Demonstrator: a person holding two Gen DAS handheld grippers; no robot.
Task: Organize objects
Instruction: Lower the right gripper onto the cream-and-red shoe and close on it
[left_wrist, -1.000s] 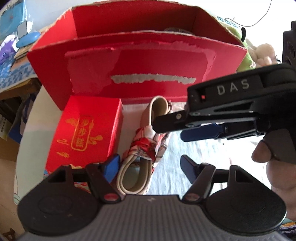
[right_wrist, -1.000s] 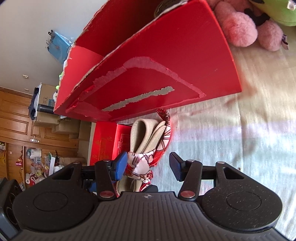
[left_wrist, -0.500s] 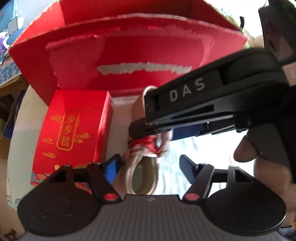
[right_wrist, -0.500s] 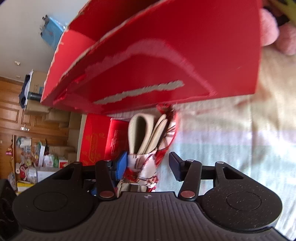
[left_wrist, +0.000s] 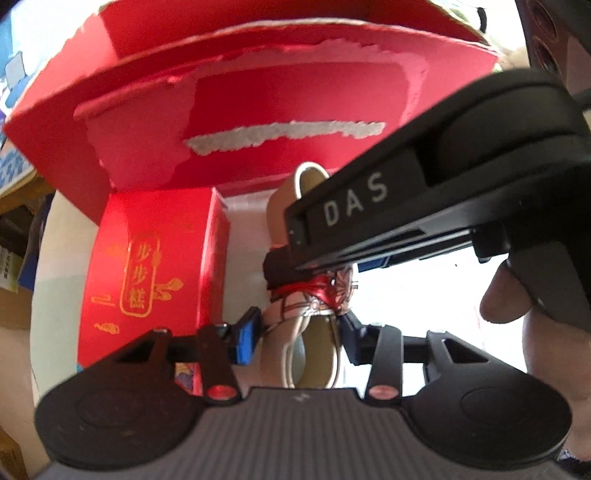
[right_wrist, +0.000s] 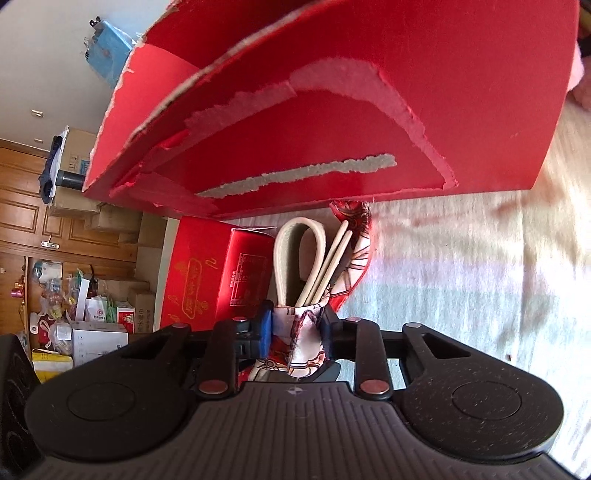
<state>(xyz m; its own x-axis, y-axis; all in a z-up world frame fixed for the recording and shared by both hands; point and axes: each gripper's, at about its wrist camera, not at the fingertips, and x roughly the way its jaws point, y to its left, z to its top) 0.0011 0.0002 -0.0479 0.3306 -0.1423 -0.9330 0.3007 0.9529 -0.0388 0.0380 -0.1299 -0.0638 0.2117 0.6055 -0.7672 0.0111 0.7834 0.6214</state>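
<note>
Far across the scene: a large open-topped red cardboard box (left_wrist: 280, 122) with torn paper strips on its near wall; contents hidden from both views. Just in front of it, to the left: a small red carton with gold Chinese lettering (left_wrist: 147, 273), closed, standing upright on the pale cloth-covered surface (right_wrist: 461, 288).

Right of the small carton and near the big box's lower edge: a bundle of beige strap loops wrapped in a red-and-white patterned scarf (right_wrist: 317, 273). Seen from the right wrist view as a tall beige loop with thin beige strips beside it, the scarf trailing up toward the box's base.

Right gripper (right_wrist: 297, 328): jaws pressed in on the bundle's scarf-wrapped middle, blue pad on the left side, dark pad on the right, both touching the fabric. In the left wrist view, seen as a black body marked "DAS" reaching in from the right across the bundle's middle, with a fingertip of the person's right hand (left_wrist: 506, 295) against its handle.

Left gripper (left_wrist: 299, 338): jaws partly spread, straddling the near beige loop of the same bundle; blue pad close by the loop's left side, dark pad at its right; contact not clear from this view.

Pink plush (right_wrist: 578, 70) at the far right edge behind the box.
</note>
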